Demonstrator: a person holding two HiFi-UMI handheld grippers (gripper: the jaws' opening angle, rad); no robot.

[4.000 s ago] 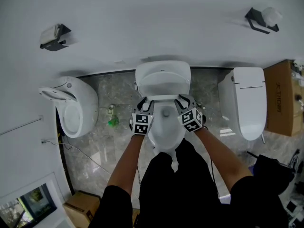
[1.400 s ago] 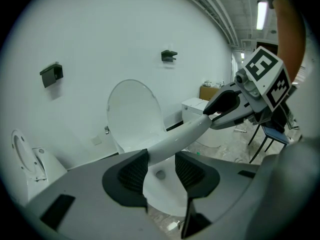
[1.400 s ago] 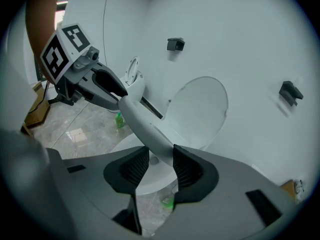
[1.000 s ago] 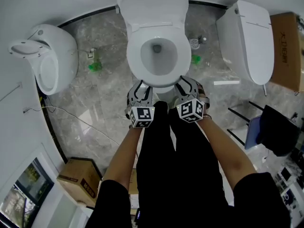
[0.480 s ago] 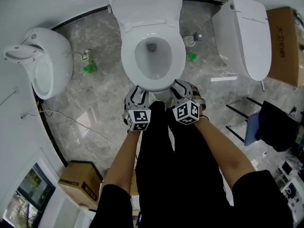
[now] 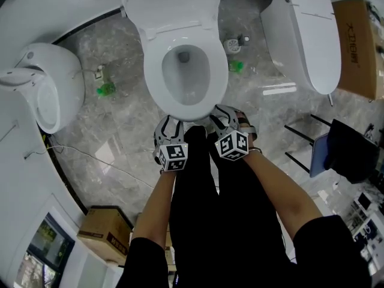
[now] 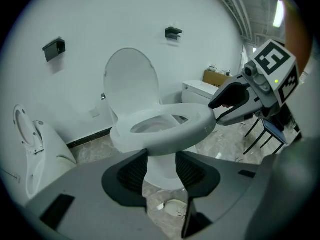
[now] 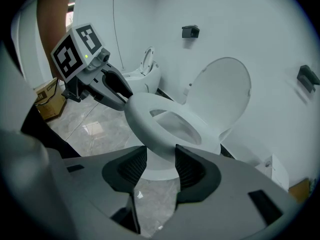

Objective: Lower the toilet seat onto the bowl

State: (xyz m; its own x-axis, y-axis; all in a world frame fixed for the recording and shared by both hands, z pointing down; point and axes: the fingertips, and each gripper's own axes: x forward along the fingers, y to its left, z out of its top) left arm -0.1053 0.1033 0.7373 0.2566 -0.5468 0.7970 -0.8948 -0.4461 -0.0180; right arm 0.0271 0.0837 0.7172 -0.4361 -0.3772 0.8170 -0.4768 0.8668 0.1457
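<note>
Right, the seat (image 6: pixel 153 77) is lying flat on the bowl (image 7: pixel 161 166), with the lid (image 6: pixel 171 6) standing up behind it against the wall. Both of my grippers are at the front of the toilet, side by side, with the person's dark trouser legs just under them in the head view.

The left gripper (image 7: pixel 161 160) has its jaws spread. Through the gap I see the bowl's base, and the seat's front rim runs across just above the jaw tips. The pads are not pressing on it, so nothing is pinched.

The right gripper (image 8: pixel 160 158) is opening, its jaws wide apart. The seat's front rim sits at its tips too, with the bowl showing between them, and the pads are clear of both. Each gripper shows in the other's view, its tips right at the seat's edge; I cannot tell whether they touch it.

On the grey marble floor (image 6: pixel 120 137), a second toilet (image 6: pixel 306 38) with its lid shut stands to the right, beside a cardboard box (image 6: pixel 355 38). A white urinal-like fixture (image 6: pixel 51 89) stands to the left, and a small green thing (image 6: pixel 106 89) lies between it and the bowl.
</note>
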